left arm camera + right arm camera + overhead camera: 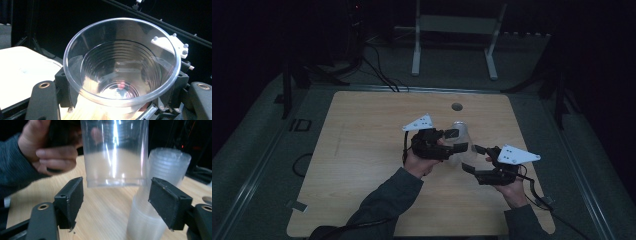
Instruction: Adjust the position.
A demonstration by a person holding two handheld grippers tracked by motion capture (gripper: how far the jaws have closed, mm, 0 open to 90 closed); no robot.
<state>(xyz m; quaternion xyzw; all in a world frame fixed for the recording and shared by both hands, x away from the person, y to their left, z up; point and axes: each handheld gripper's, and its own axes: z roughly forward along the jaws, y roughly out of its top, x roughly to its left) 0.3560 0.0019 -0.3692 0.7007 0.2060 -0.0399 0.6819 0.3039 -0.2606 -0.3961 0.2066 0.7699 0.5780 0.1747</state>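
Over the desk's middle: both grippers face each other across a clear plastic cup (460, 134).
Left gripper (453, 141): closed on the clear plastic cup, one jaw on each side of its wall; in the left gripper view the cup (122, 62) sits between the two black jaws with its open mouth toward the camera.
Left hand (422, 162): wrapped around the gripper body, sleeve reaching in from the bottom of the high view; in the right gripper view its fingers (53, 153) show beside the cup.
Right gripper (473, 159): jaws spread apart with nothing pressed between them; they stand below and in front of the cup's base in the right gripper view, not touching it.
Right hand (513, 192): holds its gripper low and near the desk's right front part.
Clear plastic cup: lifted off the desk, its base (115, 181) hanging clear above the wood.
Stack of cups (160, 195): nested clear cups standing upside down on the desk, just behind the right gripper's right-hand jaw.
Desk (362, 150): pale wood top with a round hole (456, 106) near its far edge.
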